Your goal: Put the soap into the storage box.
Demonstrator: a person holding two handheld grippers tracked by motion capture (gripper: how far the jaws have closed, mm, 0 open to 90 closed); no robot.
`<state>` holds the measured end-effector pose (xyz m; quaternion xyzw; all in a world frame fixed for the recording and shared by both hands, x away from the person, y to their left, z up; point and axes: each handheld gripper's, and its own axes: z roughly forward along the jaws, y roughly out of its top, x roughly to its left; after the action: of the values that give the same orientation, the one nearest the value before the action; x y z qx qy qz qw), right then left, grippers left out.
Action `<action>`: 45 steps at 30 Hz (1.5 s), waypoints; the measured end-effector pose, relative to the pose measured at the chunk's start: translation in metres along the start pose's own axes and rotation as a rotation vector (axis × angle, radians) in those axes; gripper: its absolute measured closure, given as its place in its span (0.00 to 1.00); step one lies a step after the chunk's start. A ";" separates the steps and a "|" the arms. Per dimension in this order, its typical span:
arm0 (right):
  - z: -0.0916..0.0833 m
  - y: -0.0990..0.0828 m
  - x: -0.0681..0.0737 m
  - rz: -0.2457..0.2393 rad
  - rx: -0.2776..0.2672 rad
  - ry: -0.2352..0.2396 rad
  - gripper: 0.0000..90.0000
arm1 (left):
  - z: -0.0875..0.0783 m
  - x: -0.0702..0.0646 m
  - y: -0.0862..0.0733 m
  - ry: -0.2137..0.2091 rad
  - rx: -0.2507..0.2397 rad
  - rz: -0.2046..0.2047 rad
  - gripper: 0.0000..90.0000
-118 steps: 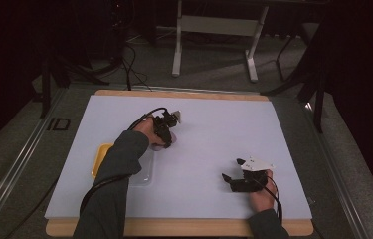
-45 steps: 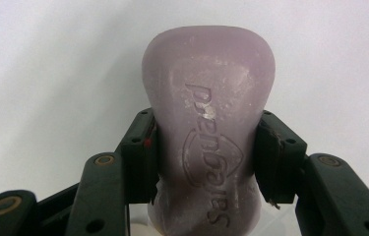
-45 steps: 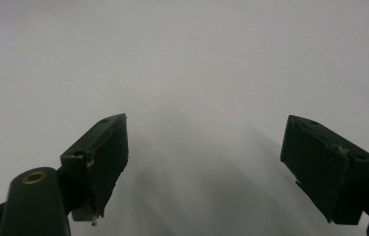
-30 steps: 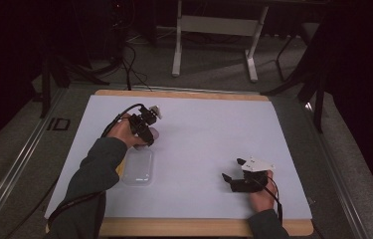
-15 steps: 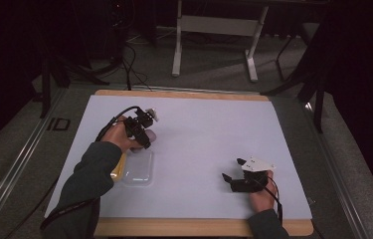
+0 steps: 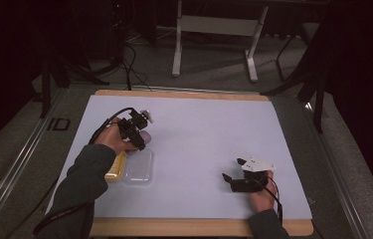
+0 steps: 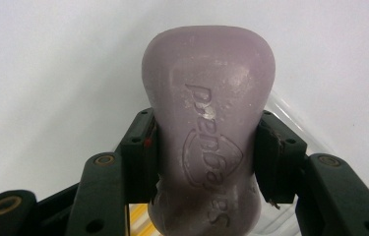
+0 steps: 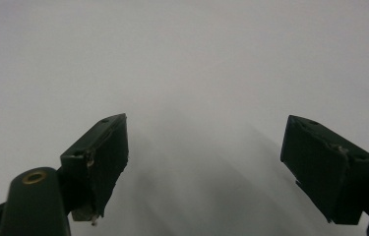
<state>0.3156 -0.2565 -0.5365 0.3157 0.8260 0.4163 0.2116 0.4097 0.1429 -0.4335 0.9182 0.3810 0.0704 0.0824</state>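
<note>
A pale purple soap bar point(image 7: 209, 73) with raised lettering stands between the black jaws of my left gripper point(image 7: 204, 152), which is shut on its narrow waist. In the high view the left gripper point(image 6: 139, 141) hovers at the table's left, holding the soap bar point(image 6: 146, 135) just beyond the far edge of a clear plastic tray point(image 6: 138, 170). A yellow item point(image 6: 116, 167) lies at the tray's left side, partly under the person's sleeve. My right gripper point(image 6: 230, 178) rests low at the near right, open, and in its own view the right gripper point(image 8: 206, 167) has nothing between its jaws.
A white sheet point(image 6: 204, 129) covers a wooden board point(image 6: 184, 94) on the grey table. A metal stand point(image 6: 214, 25) and cables point(image 6: 129, 55) sit on the dark floor beyond. The clear tray's rim point(image 7: 295, 123) shows behind the soap in the left gripper view.
Since the oldest frame my left gripper has carried the soap leftward, and lately only slightly nearer, toward the tray's far edge. The right gripper has stayed where it was.
</note>
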 end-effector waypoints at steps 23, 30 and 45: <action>0.000 0.000 0.000 -0.002 -0.005 -0.003 0.20 | -0.006 0.006 -0.026 0.006 0.003 -0.016 0.55; 0.000 0.000 0.000 -0.002 -0.004 -0.003 0.20 | -0.005 0.007 -0.031 0.008 0.009 -0.030 0.55; 0.000 0.000 0.000 -0.001 -0.004 -0.002 0.20 | -0.004 0.007 -0.042 0.006 0.018 -0.054 0.55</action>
<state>0.3152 -0.2566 -0.5363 0.3155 0.8249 0.4176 0.2134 0.3853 0.1777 -0.4373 0.9081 0.4063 0.0673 0.0751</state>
